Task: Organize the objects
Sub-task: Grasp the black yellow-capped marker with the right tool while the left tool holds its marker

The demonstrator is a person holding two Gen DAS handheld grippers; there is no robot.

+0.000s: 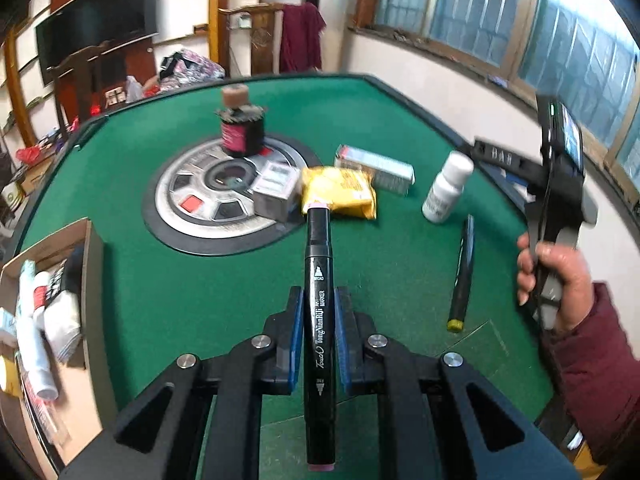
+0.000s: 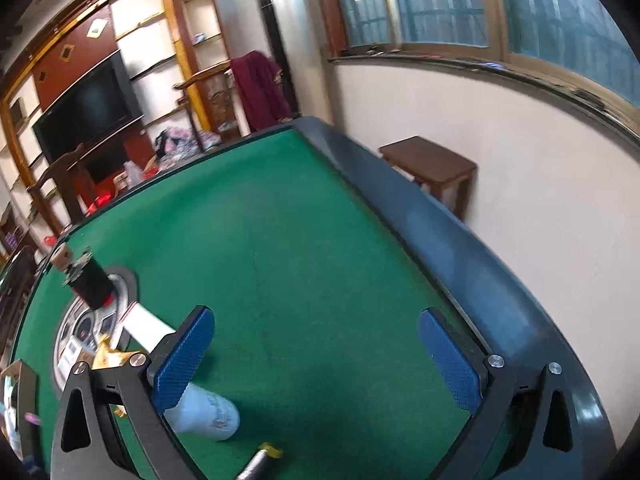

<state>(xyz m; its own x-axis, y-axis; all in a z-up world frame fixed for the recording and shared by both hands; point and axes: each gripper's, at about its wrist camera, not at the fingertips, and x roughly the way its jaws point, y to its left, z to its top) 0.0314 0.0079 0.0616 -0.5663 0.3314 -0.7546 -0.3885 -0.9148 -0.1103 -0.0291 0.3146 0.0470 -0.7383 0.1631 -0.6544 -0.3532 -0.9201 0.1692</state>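
Observation:
My left gripper [image 1: 319, 304] is shut on a black art marker [image 1: 319, 280] with pink ends, held lengthwise above the green table [image 1: 180, 288]. A cardboard box [image 1: 86, 280] with several items sits at the left. A white bottle [image 1: 446, 188], a second marker with a yellow end [image 1: 462, 276], a yellow packet [image 1: 340, 190], a small grey box [image 1: 276, 190], a long carton [image 1: 376, 168] and a black jar [image 1: 242, 132] lie ahead. My right gripper [image 2: 316, 356] is open and empty above the table, with the white bottle [image 2: 208, 412] and yellow-ended marker [image 2: 260, 460] below it.
A round grey panel [image 1: 208, 204] sits in the table's middle. The table's dark raised rim [image 2: 460, 248] runs along the right, with a wall and a wooden stool [image 2: 432, 164] beyond. A hand holding the right gripper's handle [image 1: 556, 200] shows at the right of the left wrist view.

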